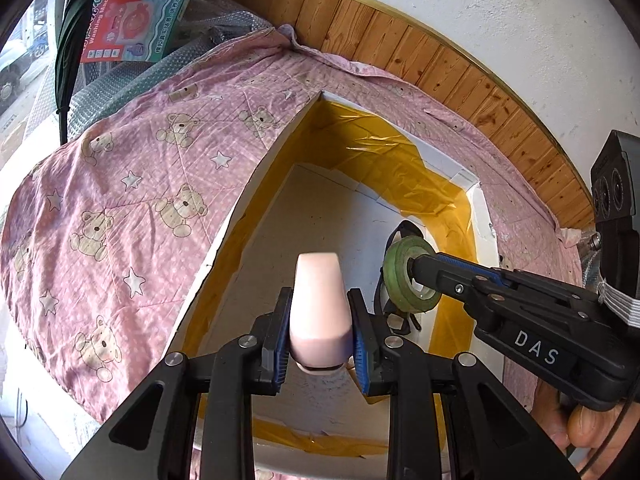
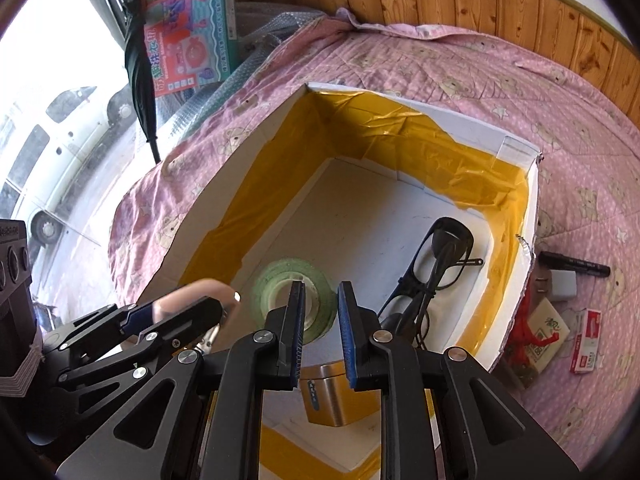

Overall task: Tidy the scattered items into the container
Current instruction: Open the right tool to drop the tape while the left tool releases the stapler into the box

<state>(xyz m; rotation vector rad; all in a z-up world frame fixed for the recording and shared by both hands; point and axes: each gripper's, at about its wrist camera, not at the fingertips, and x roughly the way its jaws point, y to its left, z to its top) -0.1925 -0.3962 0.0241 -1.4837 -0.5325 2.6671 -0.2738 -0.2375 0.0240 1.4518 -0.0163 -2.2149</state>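
— What have you got in your left claw?

— My left claw [image 1: 320, 336] is closed on a pale pink bottle [image 1: 318, 308], blue pads pressed against both its sides. I hold it over the open white box [image 1: 240, 216], the one lined with yellow tape, sitting on the pink bear-print cloth [image 1: 132, 200].

— And the right one?

— My right claw [image 2: 320, 320] is partly open, with a roll of green tape [image 2: 296, 300] on it: one finger passes through the roll's hole, the other stands outside. It isn't squeezed. The roll hangs above the box floor, just beside the bottle.

— Anything already in the box?

— A pair of black glasses [image 2: 432, 276] lies by the right wall, and a small metal tin [image 2: 328, 396] stands near the front.

— Still outside?

— On the cloth right of the box: a black marker [image 2: 576, 266], a white plug [image 2: 562, 284], a red and white packet [image 2: 588, 340] and a cream card [image 2: 544, 332].
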